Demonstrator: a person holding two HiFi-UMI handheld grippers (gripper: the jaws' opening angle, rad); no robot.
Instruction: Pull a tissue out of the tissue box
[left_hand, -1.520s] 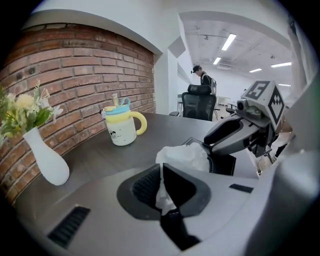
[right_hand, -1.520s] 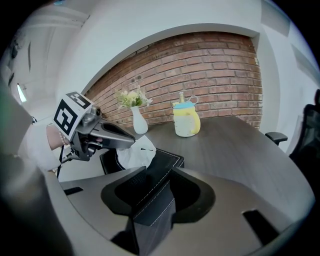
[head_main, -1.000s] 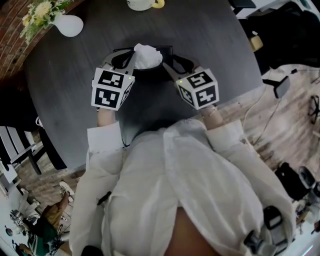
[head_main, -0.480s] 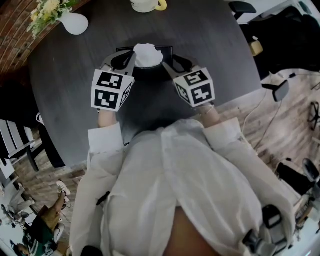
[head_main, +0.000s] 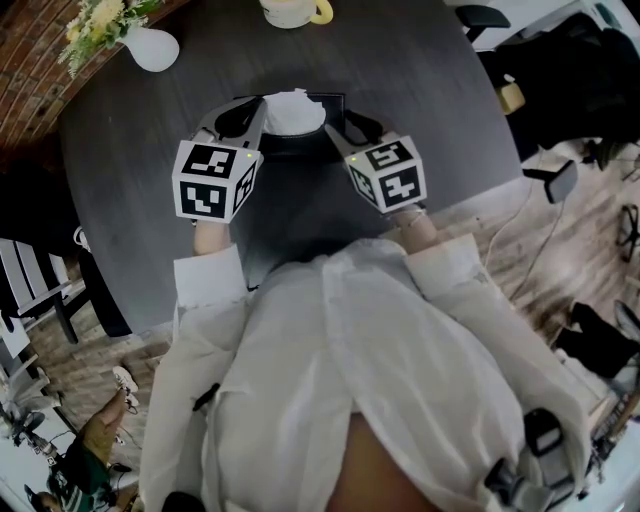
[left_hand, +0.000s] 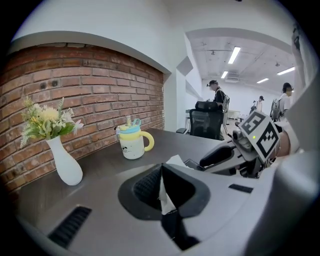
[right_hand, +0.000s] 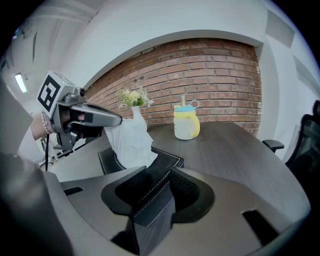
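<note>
Right, nearest the head camera is the person's white shirt (head_main: 350, 370), both sleeves reaching out over a dark round table (head_main: 420, 90). Left gripper (head_main: 262, 112) and right gripper (head_main: 335, 135) are side by side above the table, marker cubes toward the person, jaws pointing away and down at the tissue box (head_main: 300, 143).

Right gripper: jaws closed on the box. Its own view shows a stitched black corner of the box wall pinched between the pads (right_hand: 182, 187). The box sits flat on the table, near the middle, between the two grippers.

Left gripper: jaws together, clamped on the tissue (head_main: 293, 110). A thin white strip of it runs between the pads in the left gripper view. The tissue stands up out of the box's top opening as a crumpled white peak, its top caught in the left jaws and its lower end in the box. It is partly out, not free.

Beyond the box, at the far table edge, is a white mug (left_hand: 132, 142) with a yellow handle and a blue lid, upright, well apart from the box. Off to the left of it is a white vase (left_hand: 64, 162) holding pale flowers (left_hand: 45, 120), near the table rim.

Behind the table is a curved brick wall (left_hand: 100, 95). Farther off are a black office chair (left_hand: 206, 122) and several people (left_hand: 217, 92) standing in a bright office area, too small for detail.
</note>
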